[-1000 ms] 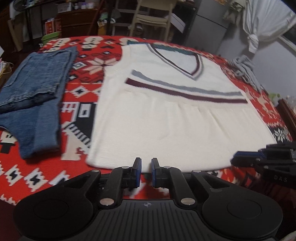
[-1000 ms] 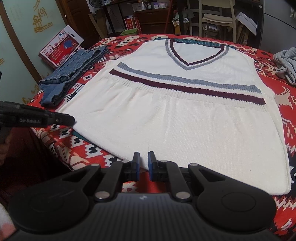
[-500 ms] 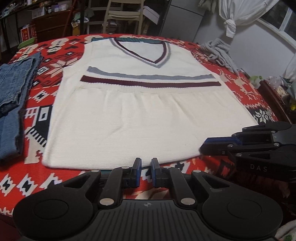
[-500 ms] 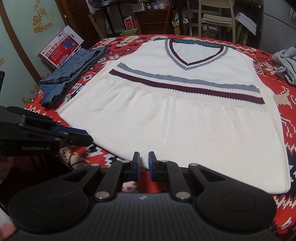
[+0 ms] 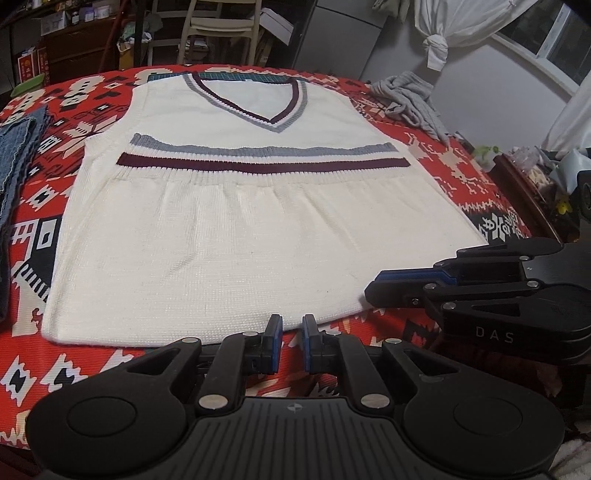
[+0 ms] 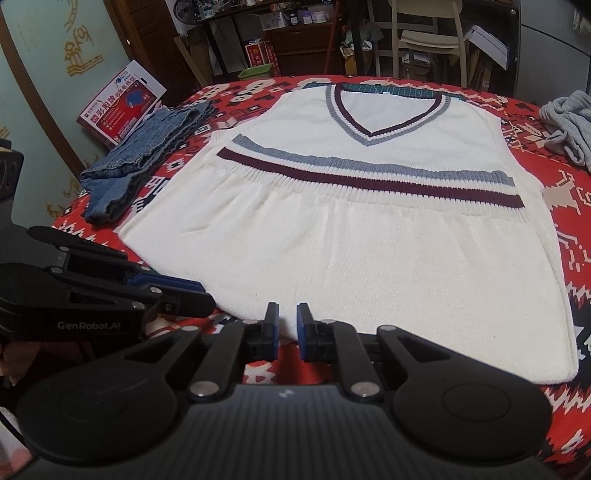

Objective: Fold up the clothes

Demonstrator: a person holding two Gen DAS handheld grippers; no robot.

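Observation:
A cream knit vest (image 5: 240,221) with a V-neck and grey and maroon stripes lies flat, face up, on the red patterned tablecloth (image 5: 461,173); the right wrist view shows the vest (image 6: 369,240) too. My left gripper (image 5: 292,332) hovers just short of the near hem, around its middle, jaws almost together and empty. My right gripper (image 6: 287,321) sits at the same hem, also narrow and empty. Each appears side-on in the other's view: the right gripper (image 5: 373,291) at the hem's right corner, the left gripper (image 6: 207,301) by the hem's left part.
Folded blue jeans (image 6: 147,155) lie on the table left of the vest, and a crumpled grey garment (image 5: 410,99) lies at the far right. A printed box (image 6: 122,107) leans beyond the left edge. A chair (image 5: 221,29) and shelves stand behind the table.
My left gripper has swung rightward along the hem, so the jeans slid to the left edge of its view. The two grippers now sit closer together. Neither jaw gap changed.

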